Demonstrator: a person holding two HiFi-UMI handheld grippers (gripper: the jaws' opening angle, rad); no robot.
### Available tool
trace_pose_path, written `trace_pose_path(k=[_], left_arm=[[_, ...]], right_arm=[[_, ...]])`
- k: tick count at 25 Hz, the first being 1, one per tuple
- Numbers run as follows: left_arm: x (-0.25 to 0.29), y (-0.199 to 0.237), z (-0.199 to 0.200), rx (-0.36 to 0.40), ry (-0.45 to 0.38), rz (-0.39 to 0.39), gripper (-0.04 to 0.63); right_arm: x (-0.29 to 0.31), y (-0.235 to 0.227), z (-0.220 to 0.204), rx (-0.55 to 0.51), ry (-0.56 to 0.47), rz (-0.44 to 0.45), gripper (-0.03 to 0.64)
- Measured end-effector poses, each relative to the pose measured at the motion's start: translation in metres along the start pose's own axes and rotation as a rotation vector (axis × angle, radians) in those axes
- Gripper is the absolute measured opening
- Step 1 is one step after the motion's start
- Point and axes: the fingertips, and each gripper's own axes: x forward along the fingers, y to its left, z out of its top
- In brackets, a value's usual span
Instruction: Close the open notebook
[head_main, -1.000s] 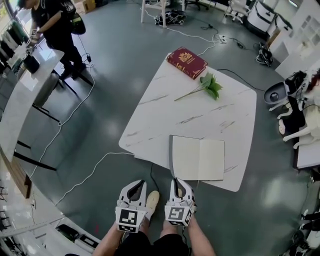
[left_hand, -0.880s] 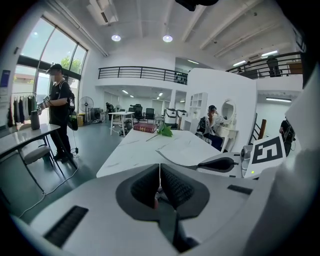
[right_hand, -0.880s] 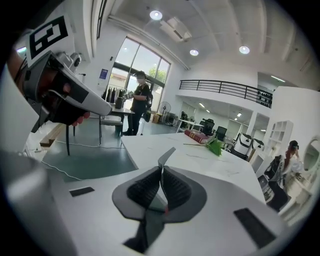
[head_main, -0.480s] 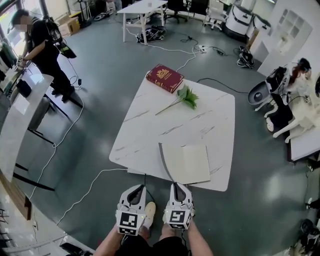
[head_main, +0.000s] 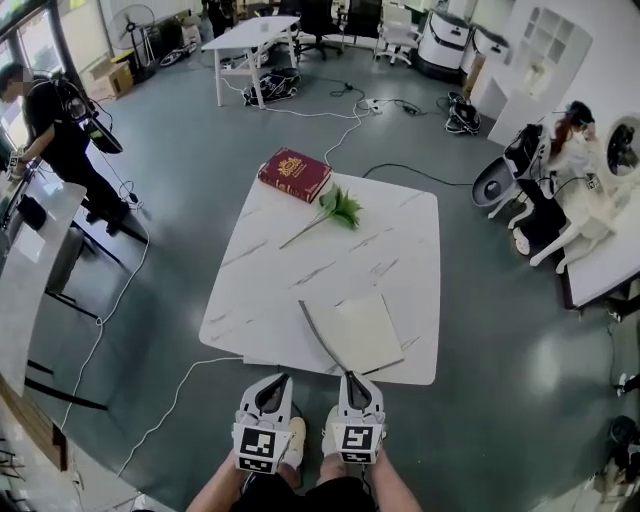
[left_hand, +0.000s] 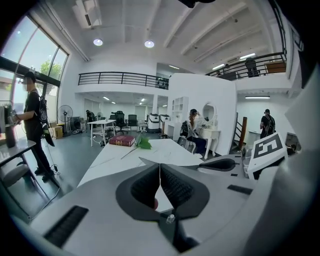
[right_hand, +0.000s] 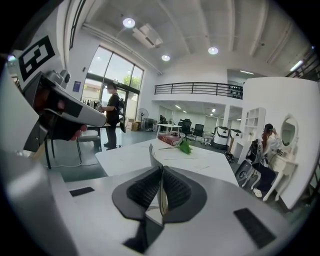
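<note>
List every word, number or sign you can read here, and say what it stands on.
No text here can be read.
Red book: gold print on the cover, too small to read.
Notebook: the page that shows is blank.
Marker cubes on the left gripper and the right gripper: black-and-white square patterns, no words or numbers.

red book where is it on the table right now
In the head view, the red book lies at the far left corner of the white table, just beyond the green sprig.
</note>
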Motion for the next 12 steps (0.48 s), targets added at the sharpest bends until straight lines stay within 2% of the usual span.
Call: trace_pose_path(k=[12], left_arm=[[0.039,-0.031,0.028,0.043,-0.001,-0.064,0.025]], right_arm=[[-0.004,-0.055,0.001,0.145,-0.026,-0.061,0.037]])
